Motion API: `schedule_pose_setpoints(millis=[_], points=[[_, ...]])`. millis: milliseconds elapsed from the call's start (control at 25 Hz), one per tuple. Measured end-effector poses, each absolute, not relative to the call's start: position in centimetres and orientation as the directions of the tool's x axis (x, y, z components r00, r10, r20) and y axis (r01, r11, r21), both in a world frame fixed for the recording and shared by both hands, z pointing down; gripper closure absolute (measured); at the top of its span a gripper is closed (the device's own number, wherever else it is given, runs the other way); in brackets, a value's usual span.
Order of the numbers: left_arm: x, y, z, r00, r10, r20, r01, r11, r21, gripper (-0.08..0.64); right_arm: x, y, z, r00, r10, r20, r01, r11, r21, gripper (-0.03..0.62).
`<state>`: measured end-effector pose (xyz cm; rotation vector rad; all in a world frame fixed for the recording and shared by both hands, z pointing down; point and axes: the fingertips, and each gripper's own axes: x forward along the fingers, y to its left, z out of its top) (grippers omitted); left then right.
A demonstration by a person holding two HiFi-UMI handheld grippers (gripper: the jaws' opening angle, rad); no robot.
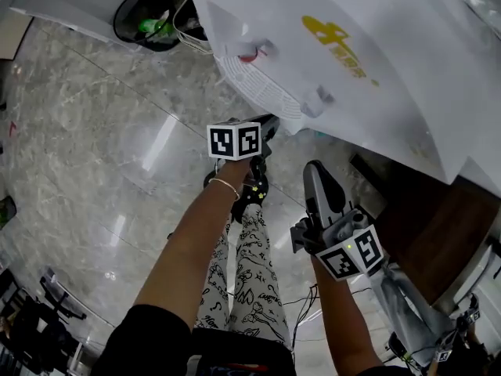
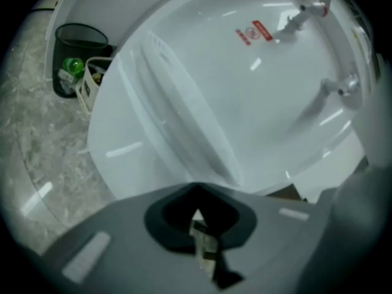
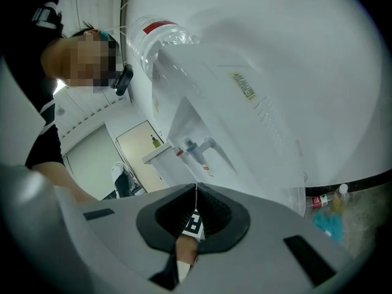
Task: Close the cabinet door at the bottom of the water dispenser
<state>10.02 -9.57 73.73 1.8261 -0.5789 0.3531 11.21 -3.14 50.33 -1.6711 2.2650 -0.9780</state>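
Hanging closed near the water dispenser (image 1: 352, 45): left hand-held gripper (image 1: 268, 125) and right hand-held gripper (image 1: 315, 169).

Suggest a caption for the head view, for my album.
From above: the left gripper and right gripper, both shut, held close to a white water dispenser over a marbled floor.

Waste bin (image 1: 149, 18) on the floor (image 1: 94, 147), left of the water dispenser (image 1: 352, 61).
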Motion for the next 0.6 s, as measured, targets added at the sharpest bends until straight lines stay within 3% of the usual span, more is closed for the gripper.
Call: schedule_pose_setpoints(millis=[600], points=[[10.6, -8.8, 76.4, 0.798, -0.17, 0.578, -0.601, -0.286, 0.746, 0.564, 13.3, -1.7, 51.1, -0.315, -0.92, 0.233, -0.791, 0.119, -0.6, 0.575]])
